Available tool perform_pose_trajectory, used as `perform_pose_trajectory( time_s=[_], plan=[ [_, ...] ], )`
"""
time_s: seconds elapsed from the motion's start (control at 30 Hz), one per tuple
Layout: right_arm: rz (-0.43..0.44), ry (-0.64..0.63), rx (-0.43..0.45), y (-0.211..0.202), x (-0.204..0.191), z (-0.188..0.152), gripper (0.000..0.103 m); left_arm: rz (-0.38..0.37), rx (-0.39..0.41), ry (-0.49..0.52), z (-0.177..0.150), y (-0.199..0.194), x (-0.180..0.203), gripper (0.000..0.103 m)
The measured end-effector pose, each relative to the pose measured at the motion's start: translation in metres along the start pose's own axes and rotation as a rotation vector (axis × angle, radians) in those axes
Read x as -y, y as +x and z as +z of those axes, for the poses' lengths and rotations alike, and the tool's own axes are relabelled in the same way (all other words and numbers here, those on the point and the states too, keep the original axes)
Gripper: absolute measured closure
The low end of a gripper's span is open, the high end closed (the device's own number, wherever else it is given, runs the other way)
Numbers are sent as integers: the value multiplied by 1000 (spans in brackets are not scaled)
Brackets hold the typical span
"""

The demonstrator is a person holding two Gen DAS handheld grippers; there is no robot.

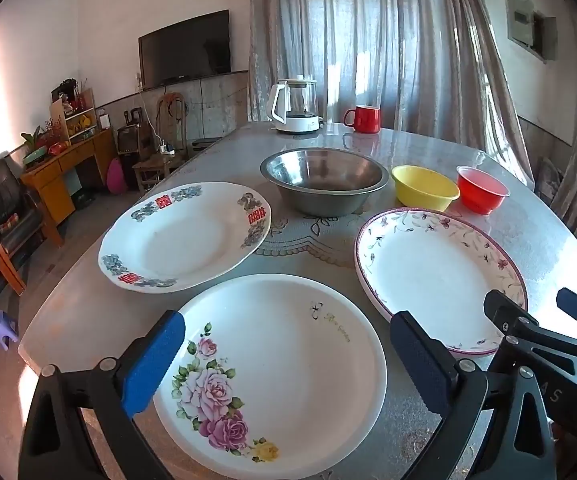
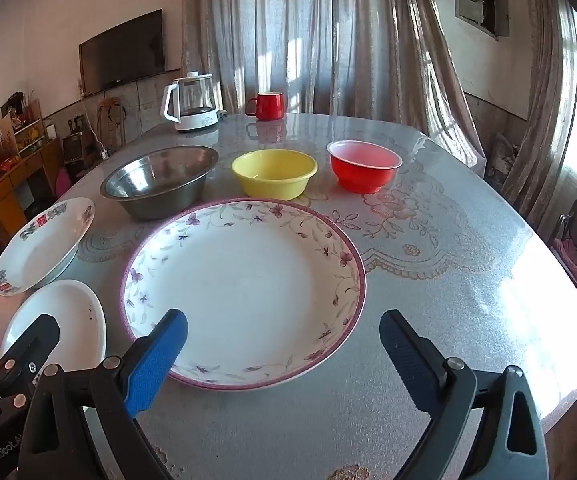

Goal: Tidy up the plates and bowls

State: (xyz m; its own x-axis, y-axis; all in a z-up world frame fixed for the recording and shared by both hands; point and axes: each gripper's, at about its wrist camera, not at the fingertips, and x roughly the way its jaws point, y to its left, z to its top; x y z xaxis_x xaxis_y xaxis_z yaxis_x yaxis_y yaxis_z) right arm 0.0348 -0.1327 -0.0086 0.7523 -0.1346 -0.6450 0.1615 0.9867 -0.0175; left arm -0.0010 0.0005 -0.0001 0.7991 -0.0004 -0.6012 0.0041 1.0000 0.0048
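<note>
Currently positioned above the near edge of the table (image 2: pixel 468 240): left gripper (image 1: pixel 288 354), jaws fully spread, nothing between the blue pads, angled downward over the rose plate (image 1: pixel 288 376). Right gripper (image 2: pixel 284 344) likewise released, jaws wide and empty, angled downward over the near rim of the vine-bordered plate (image 2: pixel 244 292).

Plate layout, front to back:
- Rose plate nearest on the left, flat on the table, pink and purple roses on its near left side.
- Vine-bordered plate just to its right, flat, pink rim; rims of the two close together, contact not discernible.
- Blue-and-red patterned plate (image 1: pixel 184 236) behind the rose plate, on the left; possibly overhanging the table edge, hard to confirm through the lens distortion.

Bowl layout, in a row behind the plates, left to right:
- Steel bowl (image 1: pixel 324 180), largest, upright, empty.
- Yellow bowl (image 2: pixel 274 172), upright, just beside the steel bowl.
- Red bowl (image 2: pixel 364 166), upright, white rim, apart from the yellow bowl.

Far edge of the table: white kettle (image 2: pixel 192 102) and red mug (image 2: pixel 266 106), well apart from the bowls. Curtains (image 2: pixel 328 40) behind.
</note>
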Motion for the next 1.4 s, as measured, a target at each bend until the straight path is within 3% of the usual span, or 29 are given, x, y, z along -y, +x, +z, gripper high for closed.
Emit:
perform_pose_trajectory(
  time_s=[0.57, 1.4],
  plan=[
    [10, 4, 20, 2, 2, -1, 5, 38, -26, -2, 1, 10, -1, 0],
    [32, 18, 5, 9, 5, 2, 5, 16, -54, 21, 2, 17, 4, 0]
  ],
)
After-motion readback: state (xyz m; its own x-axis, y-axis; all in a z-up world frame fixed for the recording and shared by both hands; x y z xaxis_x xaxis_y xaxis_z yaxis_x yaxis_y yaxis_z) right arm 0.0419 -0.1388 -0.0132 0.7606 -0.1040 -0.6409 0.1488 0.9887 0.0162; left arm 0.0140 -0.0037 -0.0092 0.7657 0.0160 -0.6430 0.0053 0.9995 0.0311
